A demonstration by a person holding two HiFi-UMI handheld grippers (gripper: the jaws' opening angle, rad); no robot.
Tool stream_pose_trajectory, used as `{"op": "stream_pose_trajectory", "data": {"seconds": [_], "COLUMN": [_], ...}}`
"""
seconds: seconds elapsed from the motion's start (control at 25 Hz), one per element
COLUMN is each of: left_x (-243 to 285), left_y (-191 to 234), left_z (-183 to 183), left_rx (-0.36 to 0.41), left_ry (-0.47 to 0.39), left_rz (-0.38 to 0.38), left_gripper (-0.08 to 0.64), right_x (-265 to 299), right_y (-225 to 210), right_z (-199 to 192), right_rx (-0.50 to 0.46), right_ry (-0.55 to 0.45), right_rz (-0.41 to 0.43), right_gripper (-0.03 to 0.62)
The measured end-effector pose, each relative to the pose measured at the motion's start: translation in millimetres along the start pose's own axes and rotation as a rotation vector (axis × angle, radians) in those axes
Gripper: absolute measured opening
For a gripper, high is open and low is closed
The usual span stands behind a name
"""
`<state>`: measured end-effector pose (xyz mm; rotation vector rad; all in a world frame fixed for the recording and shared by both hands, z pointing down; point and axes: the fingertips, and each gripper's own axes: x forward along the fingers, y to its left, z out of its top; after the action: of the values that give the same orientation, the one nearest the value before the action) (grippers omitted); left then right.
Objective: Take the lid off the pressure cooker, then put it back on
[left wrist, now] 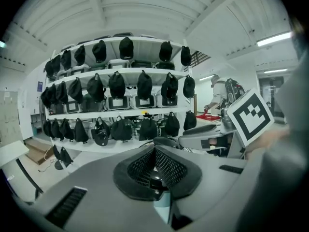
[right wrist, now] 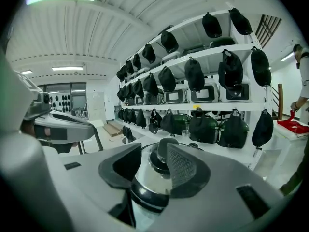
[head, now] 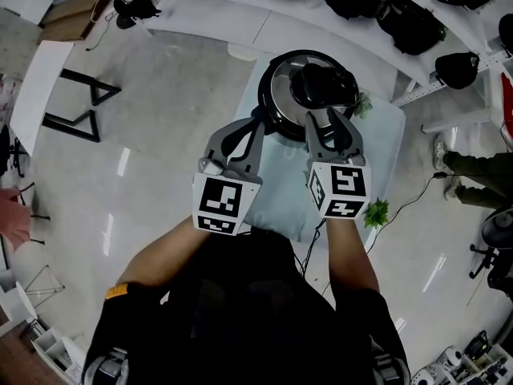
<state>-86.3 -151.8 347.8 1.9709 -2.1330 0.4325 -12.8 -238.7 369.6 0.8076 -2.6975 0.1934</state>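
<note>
The pressure cooker (head: pixel 280 103) stands at the far edge of the small tabletop (head: pixel 276 203), and its polished steel lid (right wrist: pixel 147 185) is seated on the pot. The black handle (head: pixel 325 87) rises from the middle of the lid.

The right tool (head: pixel 327 127) is released. Its jaws stand apart at the near rim of the cooker, and nothing is pressed between them. The left tool (head: pixel 255 123) is at the cooker's left side with its pads (left wrist: pixel 166 166) clenched together, and nothing is visibly caught in them.

The lid looks heavy and rigid, and its mirror-smooth metal would likely slip under rubber pads. The black handle is the better hold, being matte, raised and centred, so the lid should hang level. A lid of this kind probably locks, so it may need a twist before lifting. The other tool may have to steady the pot at its side.
</note>
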Motion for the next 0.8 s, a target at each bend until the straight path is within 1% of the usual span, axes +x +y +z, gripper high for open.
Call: {"op": "stream_pose_trajectory", "data": {"seconds": [0.2,0.44,0.64,0.8], "left_x": [24,55,69,74], "left_y": [12,30,38,40], "left_z": [-3,-7,-17,-20], "left_rx": [-0.01,-0.017,-0.025,-0.03], "left_ry": [-0.007,-0.002,0.013,0.019], "left_rz": [-0.011,-0.012,-0.009,-0.015], "left_gripper": [0.005,0.006,0.005,0.005], "right_x": [28,62,84,94], "right_y": [-8,-24,-28,-31], "right_z": [-3,-7,-14,-17], "right_rx": [-0.018,-0.043,-0.056,-0.065], "right_ry": [0.021,0.072,0.109,0.127], "right_rz": [-0.016,-0.039,-0.041,-0.049], "right_gripper": [0.215,0.271,0.293,0.296]}}
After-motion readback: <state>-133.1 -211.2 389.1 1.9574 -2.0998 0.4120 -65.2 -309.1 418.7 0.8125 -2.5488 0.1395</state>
